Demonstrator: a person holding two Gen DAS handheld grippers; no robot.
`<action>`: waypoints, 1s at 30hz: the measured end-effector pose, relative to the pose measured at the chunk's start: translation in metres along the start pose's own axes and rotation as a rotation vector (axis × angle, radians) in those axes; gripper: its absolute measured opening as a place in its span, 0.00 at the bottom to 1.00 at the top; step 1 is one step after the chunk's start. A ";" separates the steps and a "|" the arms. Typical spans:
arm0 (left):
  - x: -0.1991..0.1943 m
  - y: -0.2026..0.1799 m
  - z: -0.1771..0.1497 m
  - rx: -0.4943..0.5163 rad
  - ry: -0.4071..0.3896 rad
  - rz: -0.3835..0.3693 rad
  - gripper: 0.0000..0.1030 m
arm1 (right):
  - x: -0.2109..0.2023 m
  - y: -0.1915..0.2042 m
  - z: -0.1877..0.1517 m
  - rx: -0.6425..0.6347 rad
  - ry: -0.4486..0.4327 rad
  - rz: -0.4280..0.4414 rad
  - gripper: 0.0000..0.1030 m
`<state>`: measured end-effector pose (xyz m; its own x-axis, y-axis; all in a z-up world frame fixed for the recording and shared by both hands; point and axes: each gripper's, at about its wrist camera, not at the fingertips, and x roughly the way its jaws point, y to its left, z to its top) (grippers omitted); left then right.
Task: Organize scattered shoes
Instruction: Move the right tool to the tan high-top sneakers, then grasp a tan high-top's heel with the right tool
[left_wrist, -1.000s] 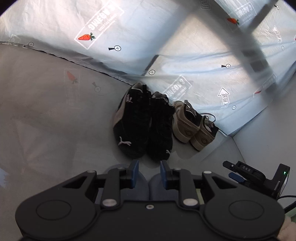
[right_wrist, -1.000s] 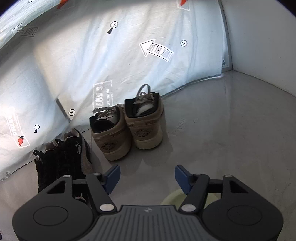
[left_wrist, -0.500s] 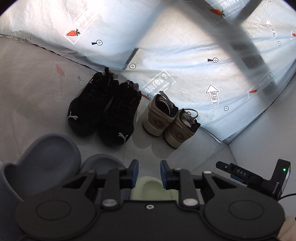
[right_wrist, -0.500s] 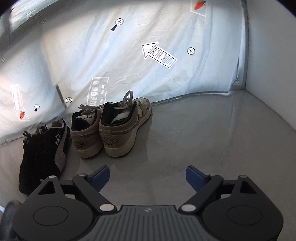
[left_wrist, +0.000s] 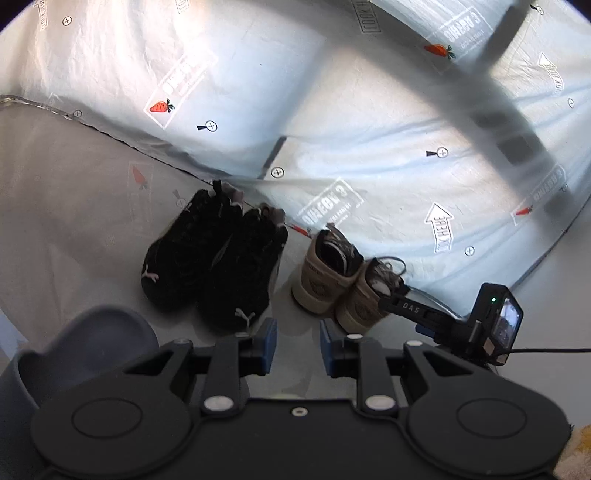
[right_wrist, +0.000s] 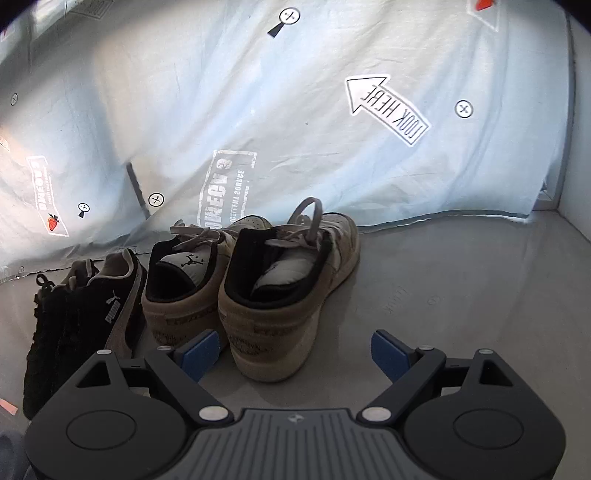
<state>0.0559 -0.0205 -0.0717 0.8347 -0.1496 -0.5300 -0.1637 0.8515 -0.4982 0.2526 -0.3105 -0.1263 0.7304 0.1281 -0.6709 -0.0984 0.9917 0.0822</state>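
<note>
black suede pair (left_wrist: 214, 258) beside tan laced pair (right_wrist: 251, 288), left hand-held gripper (left_wrist: 294, 347) narrowly parted, empty, right hand-held gripper (right_wrist: 295, 354) wide, empty

Two black sneakers (left_wrist: 214, 254), two beige sneakers (right_wrist: 255, 291), one grey clog (left_wrist: 81, 350).

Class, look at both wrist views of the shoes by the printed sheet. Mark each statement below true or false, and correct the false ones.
1. The two black suede trainers stand side by side. True.
2. The beige lace-up sneakers lie far apart. False: they sit together as a pair.
3. The right tool grips a sneaker. False: it is open, holding nothing.
4. A grey rubber clog lies near the left tool. True.
</note>
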 end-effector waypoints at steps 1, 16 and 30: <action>0.005 0.001 0.003 -0.002 -0.002 -0.002 0.24 | 0.013 0.010 0.004 -0.016 0.009 0.006 0.88; 0.118 -0.031 0.015 0.082 0.180 -0.099 0.24 | 0.068 0.024 -0.002 -0.053 0.047 0.004 0.87; 0.148 -0.042 0.007 0.094 0.238 -0.116 0.24 | 0.038 -0.051 -0.011 0.061 0.070 -0.026 0.87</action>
<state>0.1896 -0.0748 -0.1244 0.6962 -0.3536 -0.6248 -0.0153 0.8627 -0.5054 0.2776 -0.3563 -0.1643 0.6829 0.1036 -0.7231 -0.0372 0.9935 0.1072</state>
